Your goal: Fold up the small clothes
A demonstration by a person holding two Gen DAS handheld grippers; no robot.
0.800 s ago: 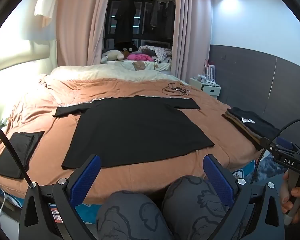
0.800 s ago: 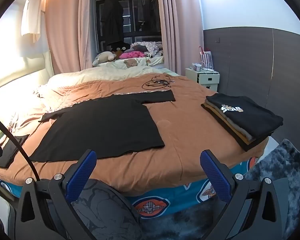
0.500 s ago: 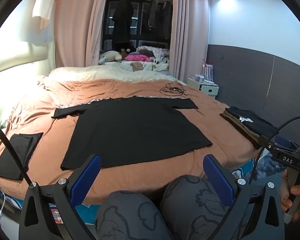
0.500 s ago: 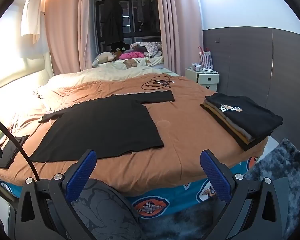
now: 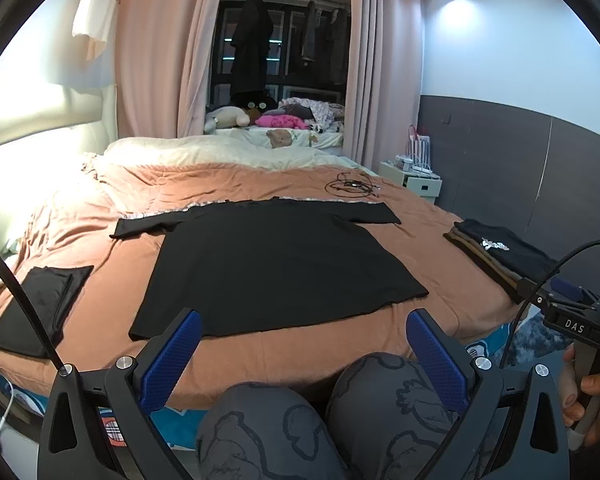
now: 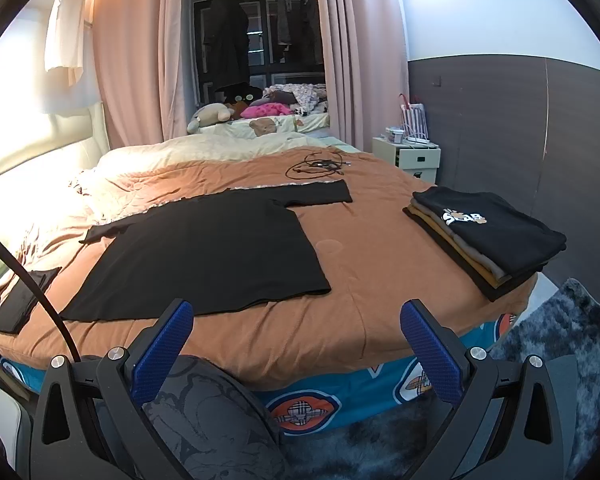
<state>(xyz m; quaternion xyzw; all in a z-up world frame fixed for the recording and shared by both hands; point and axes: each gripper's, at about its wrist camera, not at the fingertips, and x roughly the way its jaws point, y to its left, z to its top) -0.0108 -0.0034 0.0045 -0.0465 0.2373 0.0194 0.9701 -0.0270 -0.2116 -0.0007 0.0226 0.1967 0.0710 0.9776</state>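
Both my jaws stand wide apart with nothing between them: the left gripper (image 5: 300,344) and the right gripper (image 6: 296,340) hang released over my knees (image 5: 268,420), short of the bed's near edge. Just past that edge lies the black T-shirt (image 5: 272,268), spread flat on the brown blanket (image 5: 236,184), hem toward me, collar away, sleeves out to either side. Its long axis runs from me toward the far pillows, slightly slanted. From the left view the shirt sits almost dead ahead, its hem spanning the gap between my blue pads; from the right view the same shirt (image 6: 204,256) lies ahead and off to the left, so its right hem corner is the part nearest that hand. I judge the left hand better placed for the left hem corner or sleeve, the right for the right side, each reaching forward and down. To the right, well apart from the shirt, sits a stack of folded clothes (image 6: 484,240); at far left a folded black garment (image 5: 40,304) rests near the bed's edge.
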